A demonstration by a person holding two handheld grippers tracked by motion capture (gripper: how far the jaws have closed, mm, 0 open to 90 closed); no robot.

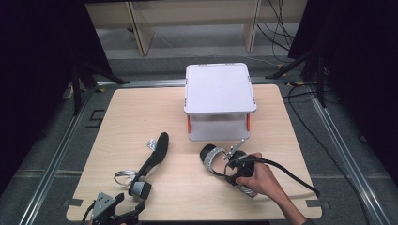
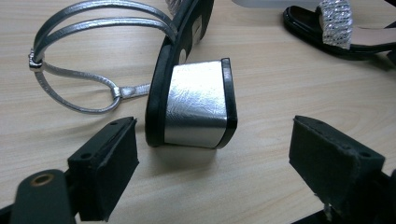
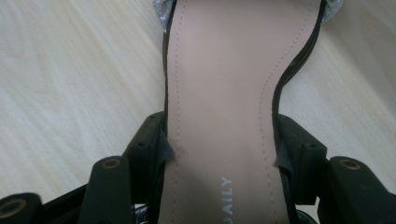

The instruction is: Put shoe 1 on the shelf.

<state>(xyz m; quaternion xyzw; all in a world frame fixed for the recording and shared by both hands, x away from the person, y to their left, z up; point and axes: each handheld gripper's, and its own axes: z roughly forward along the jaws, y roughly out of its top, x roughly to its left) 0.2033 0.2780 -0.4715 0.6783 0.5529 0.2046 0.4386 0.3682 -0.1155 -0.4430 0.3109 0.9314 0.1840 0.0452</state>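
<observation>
In the right gripper view, the sandal [image 3: 219, 107] runs off the top and bottom edges, its insole lettering cut short. In the high view, the hand [image 1: 253, 180] covers that sandal's heel, and the left gripper [image 1: 123, 212] is cropped by the bottom edge.

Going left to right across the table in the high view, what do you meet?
Left tool → sandal lying on its side → upright sandal → right tool, closed on that sandal.
</observation>
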